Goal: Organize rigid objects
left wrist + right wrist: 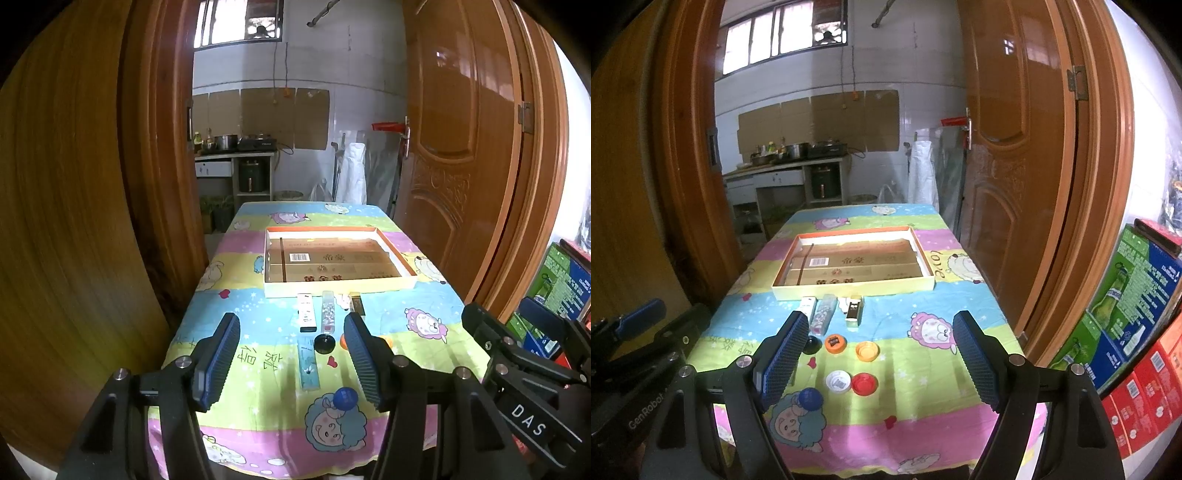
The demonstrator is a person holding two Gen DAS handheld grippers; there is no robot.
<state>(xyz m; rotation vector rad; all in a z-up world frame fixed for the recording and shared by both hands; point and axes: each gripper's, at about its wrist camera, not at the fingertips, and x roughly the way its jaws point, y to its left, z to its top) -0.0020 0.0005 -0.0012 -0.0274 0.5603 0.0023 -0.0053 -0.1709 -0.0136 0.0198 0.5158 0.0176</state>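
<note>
Both of your grippers hang above the near edge of the desk [960, 295] with nothing between their pads: your left gripper [291, 363] is spread wide, and your right gripper [879, 363] is spread wider still. The landmark to steer by is the shallow tray [849, 290] lying flat in the middle of the desk, straight ahead of both grippers and beyond all the loose pieces. Just on the near side of the tray sits a short row of boxes, each with its long axis running toward you: a white box [306, 312], a clear box [328, 312] beside it, and a small gold box [854, 314] to the right of those. Nearer to you than that row lie the caps, well apart from the tray: a black cap [324, 344], an orange cap with a dark centre [834, 343], an open orange cap [868, 350], a white cap [837, 380], a red cap [864, 384], and a blue cap [810, 398] nearest of all. A long turquoise strip [306, 363] lies lengthwise between your left pads, pointing at the tray. I judge that your left gripper is better placed for the strip, the black cap and the blue cap, while the white, red and orange caps fall between your right pads. Since the boxes and strip point away from you, closing across their narrow width looks the easier hold.
</note>
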